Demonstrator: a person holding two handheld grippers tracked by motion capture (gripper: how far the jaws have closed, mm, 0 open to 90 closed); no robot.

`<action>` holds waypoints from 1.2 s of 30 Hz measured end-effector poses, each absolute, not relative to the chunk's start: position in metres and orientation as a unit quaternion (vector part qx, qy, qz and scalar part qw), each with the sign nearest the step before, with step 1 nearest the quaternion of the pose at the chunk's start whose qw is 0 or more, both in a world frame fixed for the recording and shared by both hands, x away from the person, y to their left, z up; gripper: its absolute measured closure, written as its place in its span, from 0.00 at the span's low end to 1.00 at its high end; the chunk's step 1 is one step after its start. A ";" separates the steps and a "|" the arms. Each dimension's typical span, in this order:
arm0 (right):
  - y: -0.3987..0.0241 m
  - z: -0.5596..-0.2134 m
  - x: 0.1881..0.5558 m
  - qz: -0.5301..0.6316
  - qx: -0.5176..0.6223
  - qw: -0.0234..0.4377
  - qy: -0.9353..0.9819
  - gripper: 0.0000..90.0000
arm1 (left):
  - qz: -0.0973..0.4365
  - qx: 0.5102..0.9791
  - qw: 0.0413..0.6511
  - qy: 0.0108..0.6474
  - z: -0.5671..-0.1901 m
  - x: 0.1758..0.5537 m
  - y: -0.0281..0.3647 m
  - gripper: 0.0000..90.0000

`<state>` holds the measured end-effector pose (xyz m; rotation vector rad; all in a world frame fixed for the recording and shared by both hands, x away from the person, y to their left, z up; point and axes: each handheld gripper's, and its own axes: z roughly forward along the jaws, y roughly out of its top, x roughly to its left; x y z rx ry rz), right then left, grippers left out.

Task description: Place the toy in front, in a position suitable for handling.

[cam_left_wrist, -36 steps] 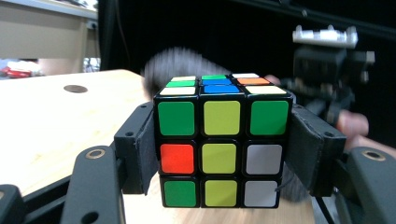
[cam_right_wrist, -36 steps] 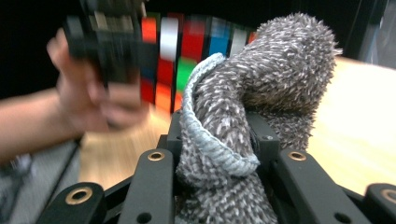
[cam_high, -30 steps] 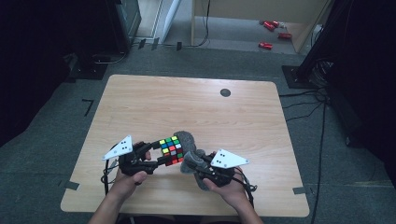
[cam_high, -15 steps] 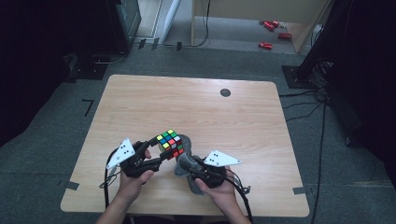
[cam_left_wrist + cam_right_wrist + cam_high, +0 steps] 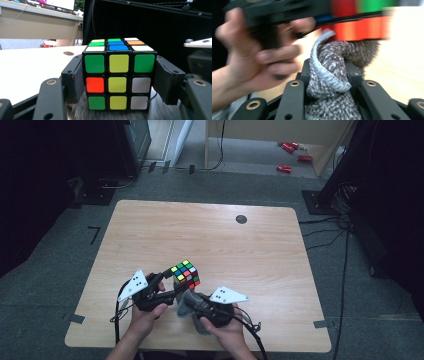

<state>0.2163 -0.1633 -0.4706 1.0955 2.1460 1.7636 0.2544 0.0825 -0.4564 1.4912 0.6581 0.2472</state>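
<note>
A scrambled puzzle cube [image 5: 184, 273] [image 5: 118, 77] is held above the wooden table [image 5: 210, 235] near its front edge, clamped between the black jaws of my left gripper [image 5: 172, 279] [image 5: 118, 82], which press on its two sides. My right gripper [image 5: 189, 301] [image 5: 329, 75] is shut on a bunched grey cloth [image 5: 186, 300] [image 5: 329, 90]. The cloth's top reaches up against the underside of the cube [image 5: 362, 22], which is blurred in the right gripper view. The left hand [image 5: 257, 62] shows there too.
A small dark round mark [image 5: 241, 219] lies on the table at the back right. Black stands and cables ring the table on the carpet, and red objects [image 5: 287, 157] lie on the floor beyond.
Both hands have shifted left and a little toward the front edge. The cube is tilted more onto its corner, and the cloth has moved in under it.
</note>
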 end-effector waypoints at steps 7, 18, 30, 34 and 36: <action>-0.157 -0.471 0.213 0.592 0.359 0.065 0.718 0.76 | 0.109 0.669 0.675 0.292 -0.458 0.255 0.081 0.39; -0.176 -0.469 0.222 0.589 0.391 0.094 0.701 0.76 | 0.106 0.668 0.675 0.294 -0.458 0.256 0.083 0.39; -0.187 -0.461 0.228 0.571 0.376 0.110 0.721 0.76 | 0.122 0.665 0.667 0.313 -0.457 0.263 0.096 0.39; -0.230 -0.456 0.243 0.535 0.434 0.185 0.701 0.76 | 0.126 0.668 0.658 0.325 -0.458 0.266 0.101 0.39; -0.244 -0.460 0.249 0.506 0.455 0.214 0.701 0.75 | 0.131 0.673 0.652 0.325 -0.459 0.267 0.100 0.39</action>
